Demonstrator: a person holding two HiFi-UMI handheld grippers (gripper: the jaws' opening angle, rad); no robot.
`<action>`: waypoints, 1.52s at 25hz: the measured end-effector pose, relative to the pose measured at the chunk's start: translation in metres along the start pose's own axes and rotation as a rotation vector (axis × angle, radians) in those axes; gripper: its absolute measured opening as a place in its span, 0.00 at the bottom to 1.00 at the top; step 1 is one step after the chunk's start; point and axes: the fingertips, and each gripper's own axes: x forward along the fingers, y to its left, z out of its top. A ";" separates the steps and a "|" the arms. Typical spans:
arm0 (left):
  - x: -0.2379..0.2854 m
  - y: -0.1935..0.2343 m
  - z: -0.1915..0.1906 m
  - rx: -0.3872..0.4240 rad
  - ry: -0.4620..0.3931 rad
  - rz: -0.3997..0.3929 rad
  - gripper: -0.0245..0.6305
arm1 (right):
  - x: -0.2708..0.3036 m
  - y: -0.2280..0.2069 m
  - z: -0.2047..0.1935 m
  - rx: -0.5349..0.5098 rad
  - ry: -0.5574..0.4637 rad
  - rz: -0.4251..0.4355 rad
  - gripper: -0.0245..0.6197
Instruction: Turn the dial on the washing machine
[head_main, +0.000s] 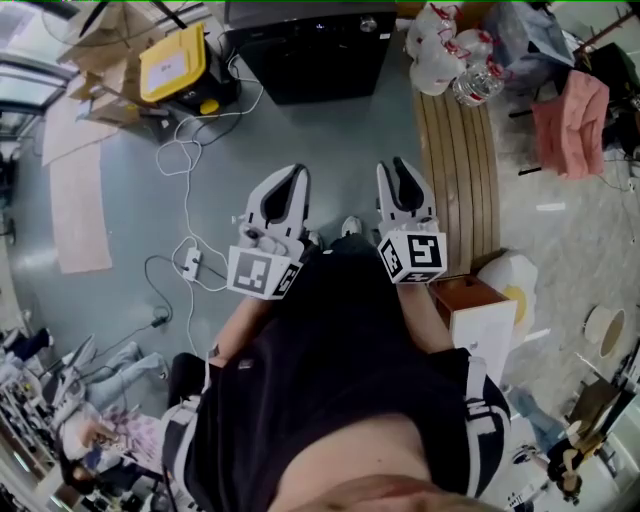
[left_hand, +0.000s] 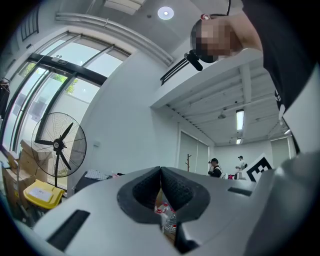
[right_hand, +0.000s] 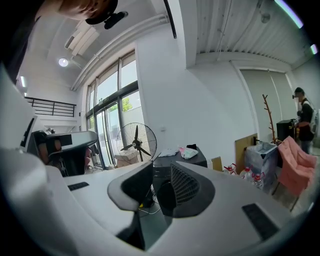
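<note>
The black washing machine (head_main: 310, 50) stands on the floor ahead of me, with a small silvery dial (head_main: 368, 24) near its top right. In the right gripper view the machine (right_hand: 192, 161) shows as a dark box straight beyond the jaws. Both grippers hang in the air in front of the person's body, well short of the machine. My left gripper (head_main: 297, 172) (left_hand: 160, 170) is shut, its fingertips touching with nothing between them. My right gripper (head_main: 398, 165) (right_hand: 161, 167) stands open by a narrow gap and holds nothing.
A yellow case (head_main: 172, 62) sits left of the machine, and white cables (head_main: 185, 170) and a power strip (head_main: 190, 262) trail across the floor. At the right are a wooden bench (head_main: 458, 160), water bottles (head_main: 470, 75), a pink cloth (head_main: 570, 110) and a box (head_main: 470, 310). A standing fan (right_hand: 136, 142) is at the window.
</note>
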 end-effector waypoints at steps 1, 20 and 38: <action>0.004 -0.002 -0.002 0.002 0.000 0.007 0.07 | 0.004 -0.007 -0.001 -0.002 0.003 0.006 0.22; 0.193 0.135 -0.034 -0.019 0.023 -0.074 0.07 | 0.253 -0.091 0.003 -0.039 0.050 -0.049 0.26; 0.387 0.270 -0.113 -0.069 0.125 -0.102 0.07 | 0.542 -0.245 -0.091 -0.071 0.236 -0.133 0.42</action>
